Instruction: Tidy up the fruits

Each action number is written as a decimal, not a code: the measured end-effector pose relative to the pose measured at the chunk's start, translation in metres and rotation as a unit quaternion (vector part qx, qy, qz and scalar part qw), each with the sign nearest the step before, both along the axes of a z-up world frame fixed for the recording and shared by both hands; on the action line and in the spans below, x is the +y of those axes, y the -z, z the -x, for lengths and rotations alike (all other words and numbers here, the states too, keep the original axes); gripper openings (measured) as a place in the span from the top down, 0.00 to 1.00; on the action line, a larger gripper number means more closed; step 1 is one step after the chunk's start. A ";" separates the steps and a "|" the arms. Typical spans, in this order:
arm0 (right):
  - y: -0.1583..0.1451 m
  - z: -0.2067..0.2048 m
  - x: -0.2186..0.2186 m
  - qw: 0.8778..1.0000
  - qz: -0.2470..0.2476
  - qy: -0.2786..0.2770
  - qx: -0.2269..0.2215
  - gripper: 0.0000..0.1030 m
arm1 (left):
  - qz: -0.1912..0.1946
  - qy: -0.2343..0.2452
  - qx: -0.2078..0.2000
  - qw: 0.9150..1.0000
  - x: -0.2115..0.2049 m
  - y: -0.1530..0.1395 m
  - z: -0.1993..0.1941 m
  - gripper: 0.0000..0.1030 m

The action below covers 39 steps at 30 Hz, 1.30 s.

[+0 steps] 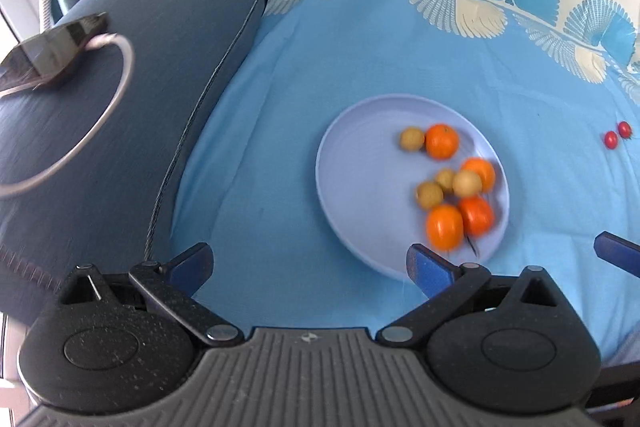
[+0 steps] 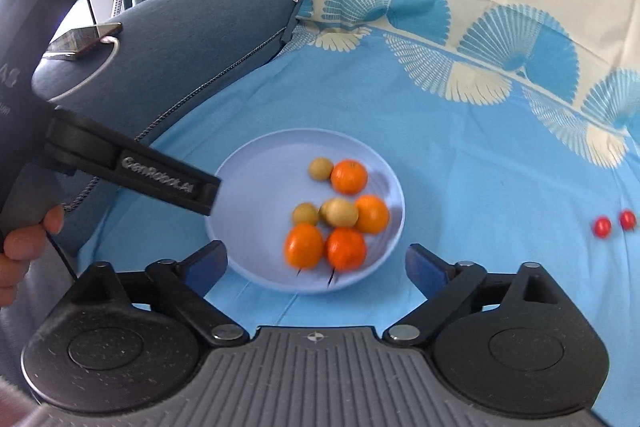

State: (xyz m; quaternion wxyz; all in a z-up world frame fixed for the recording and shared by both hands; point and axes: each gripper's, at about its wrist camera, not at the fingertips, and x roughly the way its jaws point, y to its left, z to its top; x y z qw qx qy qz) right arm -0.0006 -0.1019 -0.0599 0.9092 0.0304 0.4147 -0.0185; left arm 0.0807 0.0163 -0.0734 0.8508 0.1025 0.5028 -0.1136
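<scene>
Both grippers empty. Left gripper (image 1: 308, 263) has jaws spread wide, nothing between the pads. Right gripper (image 2: 316, 263) likewise wide open and holding nothing.

Round pale-lilac plastic plate (image 2: 248, 195) sits on the light-blue patterned cloth (image 2: 480, 155). On it: four orange mandarins (image 2: 349, 177) and several small tan round fruits (image 2: 321, 169), clustered toward one side, most touching. Two small red cherry tomatoes (image 2: 602, 227) lie on the cloth, well apart from the plate, not yet sorted.

Risks, as I judge them:
- The tomatoes are small, round and sit on soft cloth, so a pinch off-centre could squirt one away.
- They sit close together; going for one may nudge the other.
- Plate fruit is loose; dropping onto the cluster could roll something over the rim.
- Frames are blurred, so aiming will be poor.
- The grippers are close together over the plate and could collide.
</scene>
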 end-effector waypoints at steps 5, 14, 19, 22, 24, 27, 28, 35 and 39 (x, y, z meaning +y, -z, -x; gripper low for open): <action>-0.020 0.034 0.009 1.000 -0.002 0.023 -0.020 0.03 | 0.014 -0.005 -0.019 1.000 0.012 -0.021 0.034 0.00; -0.050 0.079 0.014 0.996 0.017 0.044 -0.071 0.01 | 0.033 -0.009 -0.056 0.998 0.019 -0.048 0.075 0.00; -0.059 0.096 0.014 0.995 0.018 0.053 -0.086 0.01 | 0.034 -0.005 -0.071 0.997 0.020 -0.055 0.089 0.00; -0.062 0.103 0.013 0.994 0.016 0.058 -0.091 0.01 | 0.037 -0.003 -0.077 0.996 0.019 -0.059 0.095 0.00; -0.063 0.105 0.013 0.994 0.016 0.060 -0.094 0.01 | 0.038 -0.001 -0.082 0.996 0.020 -0.062 0.098 0.00; -0.064 0.108 0.013 0.993 0.016 0.060 -0.097 0.01 | 0.038 0.002 -0.086 0.996 0.020 -0.064 0.101 0.00; -0.065 0.109 0.014 0.993 0.016 0.060 -0.098 0.01 | 0.038 0.002 -0.086 0.996 0.020 -0.065 0.101 0.00; -0.066 0.111 0.013 0.993 0.016 0.062 -0.100 0.01 | 0.039 0.002 -0.088 0.995 0.020 -0.064 0.101 0.00; -0.066 0.110 0.014 0.993 0.017 0.062 -0.098 0.01 | 0.039 0.001 -0.087 0.995 0.021 -0.064 0.101 0.00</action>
